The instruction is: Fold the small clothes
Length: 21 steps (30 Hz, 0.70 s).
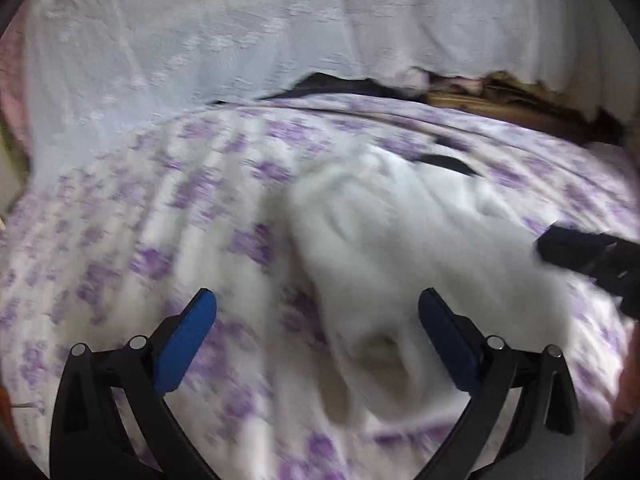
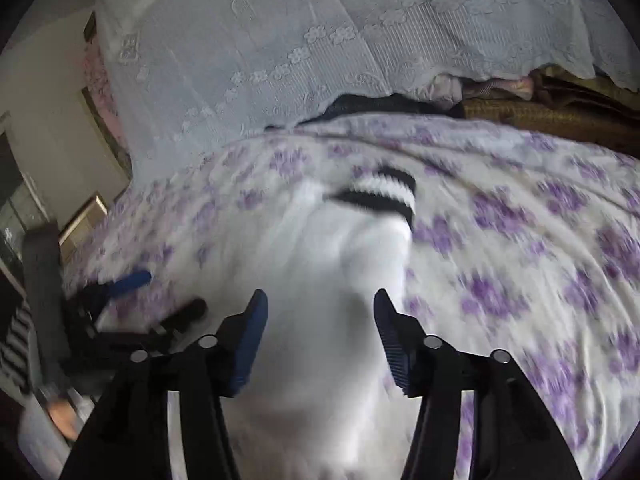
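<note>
A white sock point(image 2: 320, 248) with black stripes at its cuff lies on the bed point(image 2: 520, 240), whose cover is white with purple flowers. The right gripper point(image 2: 320, 304) hangs over its near end, jaws apart, nothing pressed between them. The left gripper point(image 1: 318, 304) is beside it, jaws wide, the sock below them. A pale lace cloth point(image 2: 280, 40) hangs behind the bed.

My view: bed under white bedspread with purple floral print point(image 2: 520, 240). White lace cover point(image 2: 320, 40) draped behind it, dark and brownish fabrics point(image 2: 560, 116) under its hem. Cream wall point(image 2: 52, 92) at left. Soft daylight, frames blurred.
</note>
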{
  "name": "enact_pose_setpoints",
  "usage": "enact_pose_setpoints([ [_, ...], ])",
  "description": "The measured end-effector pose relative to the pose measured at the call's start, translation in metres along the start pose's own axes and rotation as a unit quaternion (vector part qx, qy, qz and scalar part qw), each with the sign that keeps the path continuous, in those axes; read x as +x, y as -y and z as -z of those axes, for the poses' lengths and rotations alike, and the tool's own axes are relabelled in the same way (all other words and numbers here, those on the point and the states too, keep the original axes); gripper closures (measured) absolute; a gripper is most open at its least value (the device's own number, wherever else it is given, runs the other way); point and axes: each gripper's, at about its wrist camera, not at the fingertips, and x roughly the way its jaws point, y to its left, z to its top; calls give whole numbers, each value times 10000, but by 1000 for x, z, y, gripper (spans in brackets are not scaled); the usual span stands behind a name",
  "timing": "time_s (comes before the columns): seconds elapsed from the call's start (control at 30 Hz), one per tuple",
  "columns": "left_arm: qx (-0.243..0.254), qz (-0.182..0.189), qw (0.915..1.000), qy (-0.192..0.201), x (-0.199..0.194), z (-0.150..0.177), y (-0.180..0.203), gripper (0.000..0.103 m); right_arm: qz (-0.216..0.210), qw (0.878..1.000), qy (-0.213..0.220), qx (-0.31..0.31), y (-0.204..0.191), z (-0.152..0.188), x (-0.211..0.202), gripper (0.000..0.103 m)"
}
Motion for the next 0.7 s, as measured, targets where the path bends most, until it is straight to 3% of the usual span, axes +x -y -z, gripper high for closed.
enact_pose_setpoints([
  [0.07, 299, 22, 9992, -270, 10, 12, 16, 4, -81, 9993, -354, 114, 10, 16, 19, 44],
  [0.1, 469, -106, 9982, -364, 17, 18, 25, 4, -299, 9984, -309, 365, 20, 21, 21, 42],
  [0.2, 705, -386, 9967, -124, 9, 20, 37, 4, -543, 9961, -311, 626, 28, 19, 17, 41],
  [0.37, 556, -225, 9982, -13, -1, 15, 32, 4, -662, 9947, -25, 783, 38, 8, -1, 18],
  [0.47, 65, 749, 9969, -231, 4, 3, 12, 4, -987, 9882, -6, 1170, 57, -1, 0, 17],
  [0.53, -363, 1433, 9876, -535, 18, -5, -2, 4, -1247, 9814, -65, 1455, 69, -7, 11, 17],
  [0.63, -860, 1807, 9758, -884, 45, -10, -17, 4, -1564, 9728, -271, 1685, 75, -14, 32, 17],
  [0.7, -1234, 2109, 9628, -1157, 67, -10, -30, 4, -1632, 9714, -390, 1677, 73, -19, 46, 17],
])
